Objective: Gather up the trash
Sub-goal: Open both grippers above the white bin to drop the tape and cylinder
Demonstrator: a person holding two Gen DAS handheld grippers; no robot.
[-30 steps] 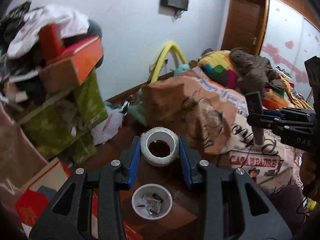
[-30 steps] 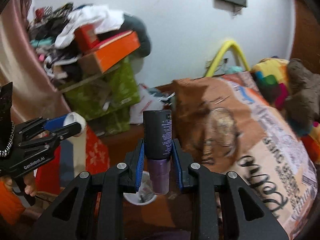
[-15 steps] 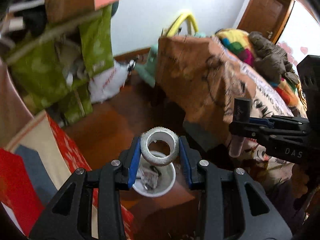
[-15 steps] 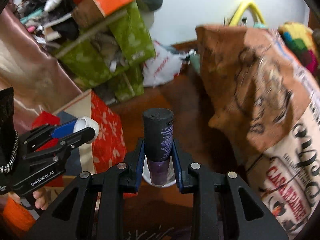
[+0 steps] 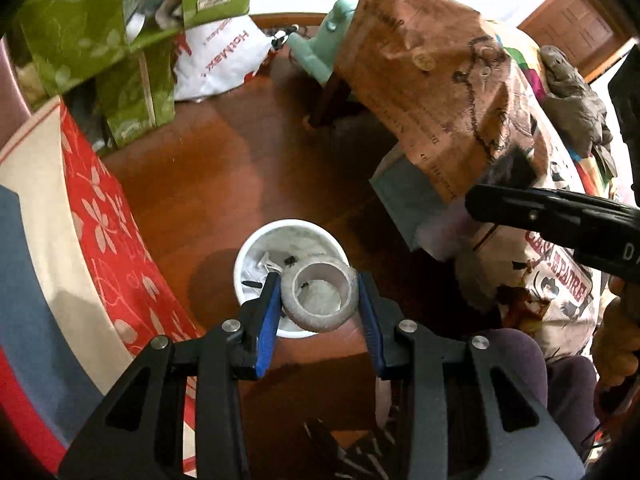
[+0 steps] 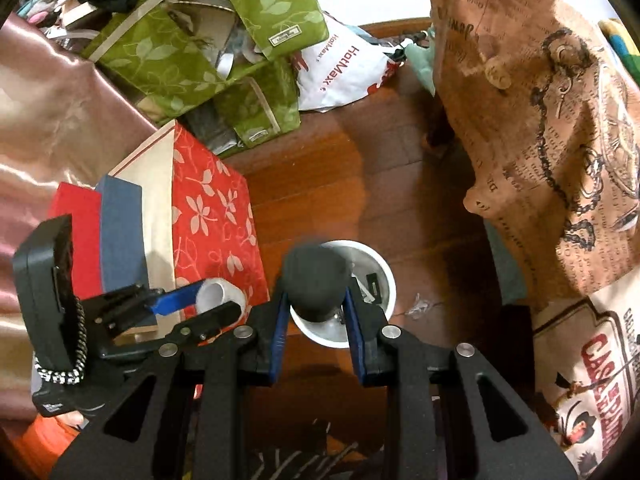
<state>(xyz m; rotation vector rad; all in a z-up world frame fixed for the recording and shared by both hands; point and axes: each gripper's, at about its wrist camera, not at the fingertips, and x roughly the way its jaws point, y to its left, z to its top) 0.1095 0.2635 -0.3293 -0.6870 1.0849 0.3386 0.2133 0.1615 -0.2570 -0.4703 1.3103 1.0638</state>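
A small white bin (image 5: 249, 254) with scraps inside stands on the wooden floor. My left gripper (image 5: 319, 296) points down over it, shut on a white tape roll (image 5: 304, 318) that hangs above the bin's opening. In the right wrist view, my right gripper (image 6: 316, 296) is shut on a dark bottle (image 6: 316, 280), seen from its top, just above the left half of the same bin (image 6: 386, 280). Both grippers show in each other's view: the left gripper (image 6: 216, 305) with its tape roll (image 6: 211, 294), and the right gripper (image 5: 486, 200) with the blurred bottle (image 5: 508, 168).
A red floral box (image 6: 208, 220) stands right beside the bin on the left. Green fabric boxes (image 6: 256, 100) and a white plastic bag (image 6: 340, 76) lie beyond. The bed's brown printed cover (image 6: 540, 120) hangs on the right. A small crumpled scrap (image 6: 420, 305) lies on the floor.
Both grippers have come down and tipped from facing the room to facing the floor. The bin has grown large under them. The tape roll and the bottle stay gripped.
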